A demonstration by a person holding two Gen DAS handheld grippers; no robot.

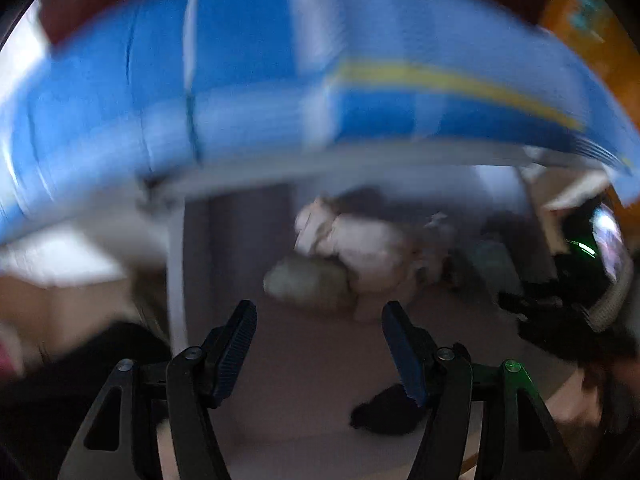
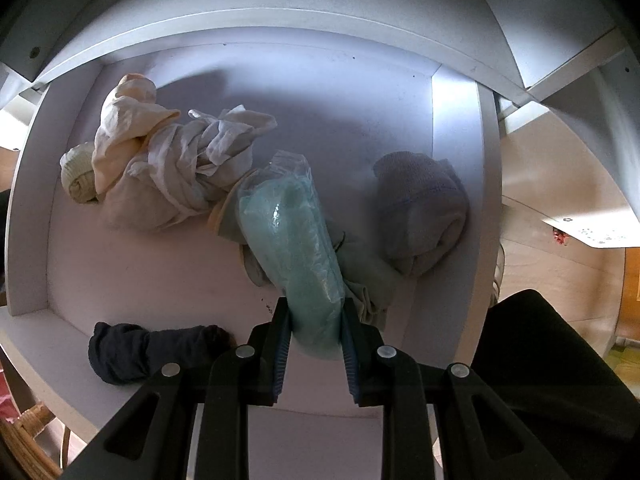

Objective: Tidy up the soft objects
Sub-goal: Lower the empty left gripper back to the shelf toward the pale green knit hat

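Note:
My right gripper [image 2: 315,308] is shut on a teal cloth in a clear plastic bag [image 2: 288,232], which leans down into a white shelf compartment [image 2: 320,92]. In that compartment lie a crumpled cream cloth pile [image 2: 160,160], a pale green roll [image 2: 78,176], a rolled grey towel [image 2: 424,208] and a dark cloth [image 2: 132,350] at the front edge. The left wrist view is blurred. There my left gripper [image 1: 319,312] is open with nothing between its fingers, pointing down at the cream pile [image 1: 360,244], the green roll [image 1: 308,282] and the dark cloth [image 1: 384,412].
A large blurred blue thing with a yellow stripe [image 1: 280,80] fills the top of the left wrist view. The other black gripper body with a green light [image 1: 576,292] shows at the right. A dark sleeve [image 2: 552,360] and a wicker edge [image 2: 24,436] flank the shelf.

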